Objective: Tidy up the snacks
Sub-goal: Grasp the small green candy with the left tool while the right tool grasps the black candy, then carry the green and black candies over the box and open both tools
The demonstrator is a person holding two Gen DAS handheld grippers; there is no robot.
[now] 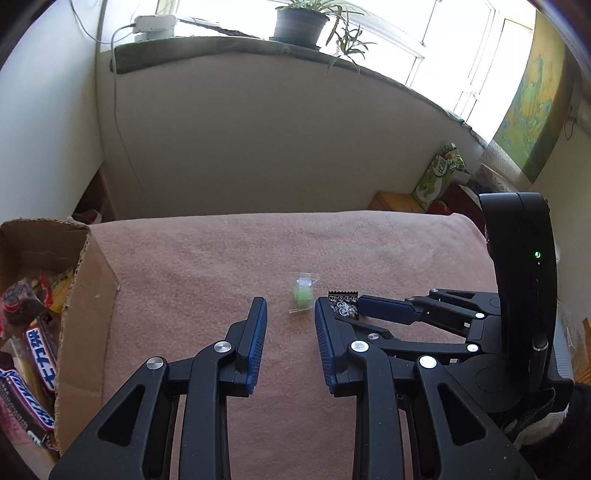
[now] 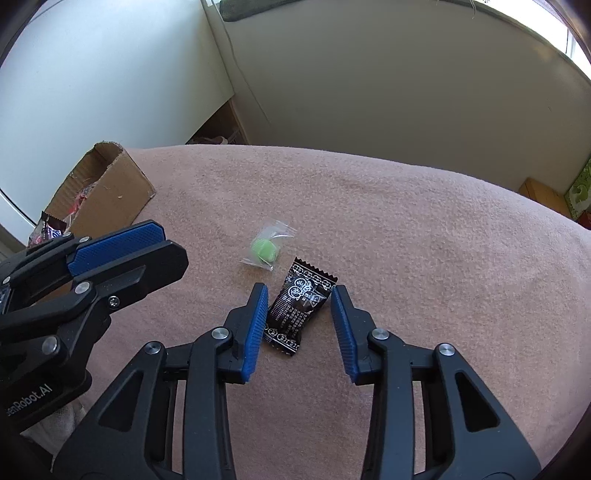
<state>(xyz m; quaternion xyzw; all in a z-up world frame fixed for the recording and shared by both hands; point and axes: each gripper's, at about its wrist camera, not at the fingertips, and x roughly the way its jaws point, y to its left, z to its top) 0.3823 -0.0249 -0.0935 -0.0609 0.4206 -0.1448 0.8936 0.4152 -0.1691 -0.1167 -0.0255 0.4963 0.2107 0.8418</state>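
Observation:
A small green candy in a clear wrapper [image 1: 303, 293] [image 2: 264, 251] and a black printed snack packet [image 1: 343, 306] [image 2: 299, 314] lie side by side on the pink cloth [image 1: 221, 258] [image 2: 424, 240]. My left gripper [image 1: 290, 302] [image 2: 170, 243] is open and low over the cloth, with the candy just beyond its fingertips and nothing between the pads. My right gripper [image 2: 300, 290] is open and straddles the black packet; the left pad sits at the packet's edge and the right pad stands clear. One of its fingers [image 1: 388, 308] shows in the left wrist view.
An open cardboard box [image 1: 85, 295] [image 2: 110, 192] stands at the cloth's left edge, holding several wrapped snack bars [image 1: 33, 350]. Behind the table are a wall, a sill with a potted plant [image 1: 301, 26], a green carton [image 1: 439, 177] and a wooden box [image 1: 399, 203].

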